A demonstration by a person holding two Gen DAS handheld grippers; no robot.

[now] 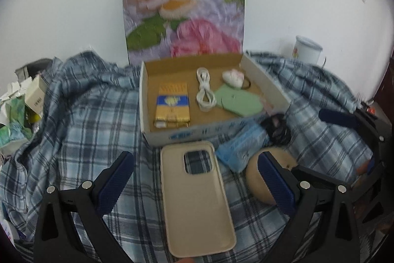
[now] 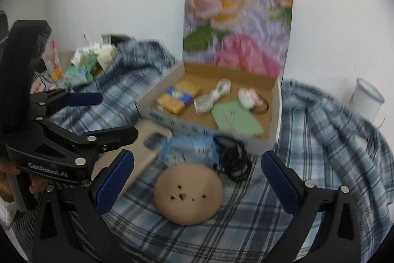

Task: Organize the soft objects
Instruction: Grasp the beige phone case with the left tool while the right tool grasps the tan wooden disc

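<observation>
So, both claws were seen wide open with nothing held. The left gripper (image 1: 195,176) was spread over the phone case (image 1: 197,199), pads clear of both long edges. The right gripper (image 2: 197,179) was hung over the tan disc (image 2: 189,192), also not touching.

Outward from there, a blue mask pack (image 2: 189,149) and a black hair tie (image 2: 232,159) were bunched just behind the disc, against the front wall of the box (image 2: 214,130). Everything was laid on a plaid cloth (image 2: 307,152). Already inside the box: a gold packet (image 1: 172,106), a white cable (image 1: 205,93), a green case (image 1: 237,101) and a small white plush (image 1: 232,78).

Handling guess: the phone case looked light and bendy, so it'd best be pinched across its short width near the middle, since a squeeze by the camera cutout could fold it. The disc looked squishy, probably best nipped at the rim. The mask pack seemed slippery film; the cloth could be snagged underneath.
</observation>
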